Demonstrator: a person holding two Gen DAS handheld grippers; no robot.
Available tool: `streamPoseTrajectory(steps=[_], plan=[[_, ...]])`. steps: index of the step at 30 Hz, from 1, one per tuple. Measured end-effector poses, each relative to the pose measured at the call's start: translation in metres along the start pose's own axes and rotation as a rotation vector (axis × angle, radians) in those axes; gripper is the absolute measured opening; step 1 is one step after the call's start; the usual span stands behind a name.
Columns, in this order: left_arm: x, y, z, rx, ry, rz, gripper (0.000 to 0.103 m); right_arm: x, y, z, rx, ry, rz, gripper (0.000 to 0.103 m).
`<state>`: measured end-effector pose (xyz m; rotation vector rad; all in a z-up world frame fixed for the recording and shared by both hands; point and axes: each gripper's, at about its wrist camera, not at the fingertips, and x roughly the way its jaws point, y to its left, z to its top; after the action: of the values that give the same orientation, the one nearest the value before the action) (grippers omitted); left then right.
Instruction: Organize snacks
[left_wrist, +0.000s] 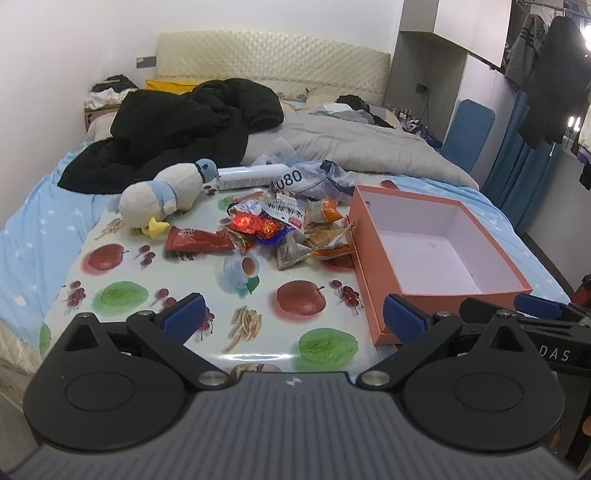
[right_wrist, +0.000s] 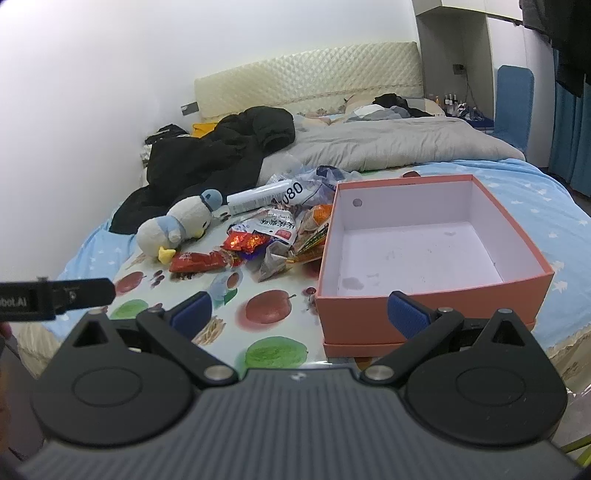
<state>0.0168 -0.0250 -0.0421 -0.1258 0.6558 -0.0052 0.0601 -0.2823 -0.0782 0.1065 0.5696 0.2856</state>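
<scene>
A heap of snack packets (left_wrist: 280, 229) (right_wrist: 273, 240) lies mid-table on a fruit-print cloth (left_wrist: 184, 273) (right_wrist: 258, 332); a long red packet (left_wrist: 199, 240) (right_wrist: 197, 260) sits at its left edge. To the right stands an empty salmon-pink box (left_wrist: 439, 295) (right_wrist: 424, 310) with a white inside. My left gripper (left_wrist: 295, 317) is open near the table's front edge, holding nothing. My right gripper (right_wrist: 299, 314) is open too, its right finger in front of the box's near wall. The right gripper's blue tip (left_wrist: 535, 304) shows in the left wrist view.
A plush duck (left_wrist: 166, 199) (right_wrist: 177, 229) lies left of the heap. Behind it are a white can (left_wrist: 251, 177) (right_wrist: 262, 197) and a plastic bag (left_wrist: 325, 181). A black jacket (left_wrist: 177, 129) and grey quilt (left_wrist: 351, 144) cover the bed.
</scene>
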Motion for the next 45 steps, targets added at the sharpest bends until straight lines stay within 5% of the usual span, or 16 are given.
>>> streamPoseTrajectory(steps=[28, 45], plan=[[0.005, -0.001, -0.003, 0.011, 0.009, -0.031, 0.103, 0.005, 0.006, -0.007, -0.018, 0.003, 0.003, 0.103], [0.053, 0.034, -0.009, -0.014, 0.109, -0.044, 0.103, 0.026, 0.016, -0.021, -0.013, 0.052, -0.019, 0.103]])
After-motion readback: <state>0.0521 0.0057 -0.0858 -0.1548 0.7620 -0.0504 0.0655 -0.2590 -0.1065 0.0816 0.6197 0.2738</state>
